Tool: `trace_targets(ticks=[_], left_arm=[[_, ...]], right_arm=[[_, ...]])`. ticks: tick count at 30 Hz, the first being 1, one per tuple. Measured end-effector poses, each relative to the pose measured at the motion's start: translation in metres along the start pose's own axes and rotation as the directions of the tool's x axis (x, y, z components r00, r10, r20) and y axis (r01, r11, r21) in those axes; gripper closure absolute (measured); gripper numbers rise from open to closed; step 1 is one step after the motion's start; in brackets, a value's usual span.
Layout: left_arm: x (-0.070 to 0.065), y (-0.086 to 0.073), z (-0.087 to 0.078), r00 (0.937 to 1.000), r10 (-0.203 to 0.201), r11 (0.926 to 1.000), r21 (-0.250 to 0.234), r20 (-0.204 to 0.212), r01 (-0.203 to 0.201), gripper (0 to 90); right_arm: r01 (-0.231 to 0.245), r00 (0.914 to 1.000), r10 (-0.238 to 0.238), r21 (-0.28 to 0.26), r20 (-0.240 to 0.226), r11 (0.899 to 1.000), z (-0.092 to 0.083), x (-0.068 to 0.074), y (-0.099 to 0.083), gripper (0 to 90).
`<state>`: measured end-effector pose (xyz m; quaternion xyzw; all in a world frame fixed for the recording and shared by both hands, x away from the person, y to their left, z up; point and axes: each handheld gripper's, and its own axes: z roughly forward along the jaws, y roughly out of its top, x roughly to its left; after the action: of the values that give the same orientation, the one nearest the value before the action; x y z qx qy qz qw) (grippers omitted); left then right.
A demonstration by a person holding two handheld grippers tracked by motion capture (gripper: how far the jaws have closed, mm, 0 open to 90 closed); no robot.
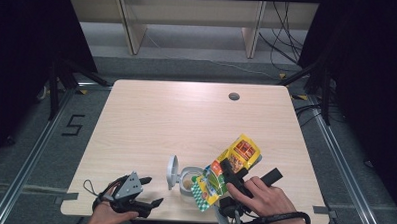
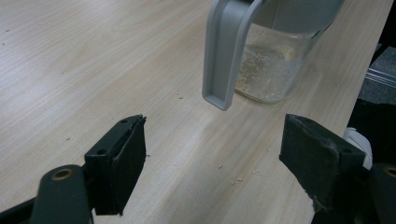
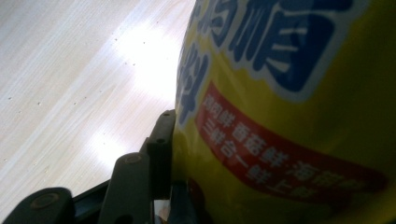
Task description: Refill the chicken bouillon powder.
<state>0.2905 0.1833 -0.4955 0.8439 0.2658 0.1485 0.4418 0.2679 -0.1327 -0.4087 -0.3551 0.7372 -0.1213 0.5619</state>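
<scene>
The right gripper [image 1: 232, 177], low and right of the middle in the high view, pinches a yellow snack bag [image 1: 228, 169] and tips it down toward the open jar [image 1: 188, 180]. It looks held that way so the food can fall in. The jar's grey lid [image 1: 172, 172] stands flipped up on its left side. In the right gripper view the bag [image 3: 289, 116] is squeezed between the jaws. At the lower left the left gripper [image 1: 142, 190] waits with jaws spread wide, the jar [image 2: 268, 70] near, ahead of them, not touching
</scene>
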Motion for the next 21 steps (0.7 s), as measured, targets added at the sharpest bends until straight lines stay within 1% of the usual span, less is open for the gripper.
trace_targets(ticks=[1, 2, 3, 4, 5, 6, 7, 8, 9, 10, 12, 13, 14, 15, 16, 17, 18, 20, 21], left_arm=[[0.0008, 0.0001, -0.0007, 1.0000, 0.008, 0.9999, 0.008, 0.000, -0.008, 21.8], [0.0002, -0.0002, -0.0004, 1.0000, -0.007, 0.9999, 0.008, -0.001, 0.007, 21.7], [-0.0020, -0.0007, 0.0005, 0.9992, -0.041, 0.9991, -0.004, -0.004, 0.041, 21.7], [-0.0017, -0.0008, 0.0004, 0.9993, -0.038, 0.9993, -0.002, -0.004, 0.038, 21.6], [-0.0018, -0.0008, 0.0004, 0.9993, -0.038, 0.9993, -0.003, -0.004, 0.038, 21.6], [-0.0008, -0.0006, -0.0006, 0.9997, -0.025, 0.9997, 0.008, -0.004, 0.025, 21.5], [-0.0010, -0.0005, -0.0004, 0.9996, -0.028, 0.9996, 0.006, -0.004, 0.028, 21.4], [-0.0013, -0.0006, 0.0000, 0.9995, -0.033, 0.9995, 0.002, -0.004, 0.033, 21.4], [-0.0017, -0.0007, 0.0004, 0.9993, -0.038, 0.9993, -0.003, -0.004, 0.038, 21.4], [-0.0001, -0.0005, -0.0006, 0.9998, -0.018, 0.9997, 0.013, -0.012, 0.018, 21.3], [-0.0004, -0.0002, 0.0004, 0.9999, -0.016, 0.9999, -0.003, -0.003, 0.016, 21.3], [-0.0011, -0.0006, -0.0004, 0.9996, -0.027, 0.9996, 0.007, -0.005, 0.027, 21.3], [-0.0010, -0.0006, -0.0004, 0.9996, -0.028, 0.9996, 0.006, -0.004, 0.028, 21.3], [-0.0018, -0.0006, 0.0004, 0.9992, -0.040, 0.9992, -0.003, -0.004, 0.040, 21.3], [-0.0002, -0.0005, -0.0006, 0.9998, -0.018, 0.9998, 0.012, -0.009, 0.018, 21.3], [-0.0003, -0.0006, -0.0005, 0.9998, -0.019, 0.9997, 0.013, -0.007, 0.020, 21.3], [-0.0007, -0.0007, -0.0002, 0.9997, -0.023, 0.9997, 0.010, -0.005, 0.023, 21.3], [-0.0012, -0.0007, 0.0001, 0.9996, -0.027, 0.9996, 0.004, -0.004, 0.027, 21.3], [-0.0016, -0.0007, 0.0003, 0.9992, -0.039, 0.9992, -0.002, -0.005, 0.039, 21.3]], right_arm=[[0.004, 1.0000, -0.004, 0.006, -0.001, 1.000, -0.0005, -0.0002, 0.0002, 54.1], [-0.003, 0.9998, 0.003, 0.013, -0.018, 1.000, -0.0011, -0.0005, 0.0008, 54.2], [-0.007, 1.0000, 0.007, 0.016, 0.003, 1.000, -0.0016, -0.0001, 0.0008, 54.2], [0.009, 0.9998, -0.009, 0.007, -0.018, 1.000, -0.0010, -0.0017, 0.0002, 54.2], [-0.017, 0.9997, 0.017, 0.014, -0.015, 1.000, -0.0008, 0.0005, 0.0015, 54.2], [-0.032, 0.9995, 0.032, 0.017, 0.006, 0.999, -0.0005, 0.0025, 0.0023, 54.2], [-0.024, 0.9997, 0.023, 0.016, 0.006, 1.000, -0.0006, 0.0018, 0.0018, 54.2], [-0.004, 1.0000, 0.004, 0.013, 0.001, 1.000, -0.0013, -0.0002, 0.0008, 54.2], [-0.002, 1.0000, 0.002, 0.003, 0.004, 1.000, -0.0017, -0.0013, -0.0003, 54.2], [0.001, 1.0000, -0.001, 0.005, 0.003, 1.000, -0.0020, -0.0014, -0.0002, 54.2], [0.000, 1.0000, 0.000, 0.022, -0.002, 1.000, -0.0017, -0.0006, 0.0012, 54.2], [0.003, 1.0000, -0.003, 0.016, 0.000, 1.000, -0.0013, -0.0003, 0.0009, 54.2], [-0.006, 1.0000, 0.006, 0.014, 0.001, 1.000, -0.0016, 0.0003, 0.0007, 54.2], [-0.006, 1.0000, 0.006, 0.015, -0.002, 1.000, -0.0018, 0.0001, 0.0009, 54.2], [-0.006, 0.9999, 0.006, 0.014, -0.015, 1.000, -0.0015, -0.0005, 0.0012, 54.2], [-0.005, 0.9999, 0.005, 0.003, -0.012, 1.000, -0.0002, -0.0007, 0.0017, 54.2], [0.013, 0.9998, -0.013, 0.007, -0.018, 1.000, -0.0001, -0.0018, 0.0017, 54.2], [0.008, 0.9998, -0.008, 0.003, -0.019, 1.000, 0.0002, -0.0014, 0.0020, 54.3], [0.002, 0.9998, -0.002, 0.009, -0.018, 1.000, -0.0005, -0.0011, 0.0023, 54.2]])
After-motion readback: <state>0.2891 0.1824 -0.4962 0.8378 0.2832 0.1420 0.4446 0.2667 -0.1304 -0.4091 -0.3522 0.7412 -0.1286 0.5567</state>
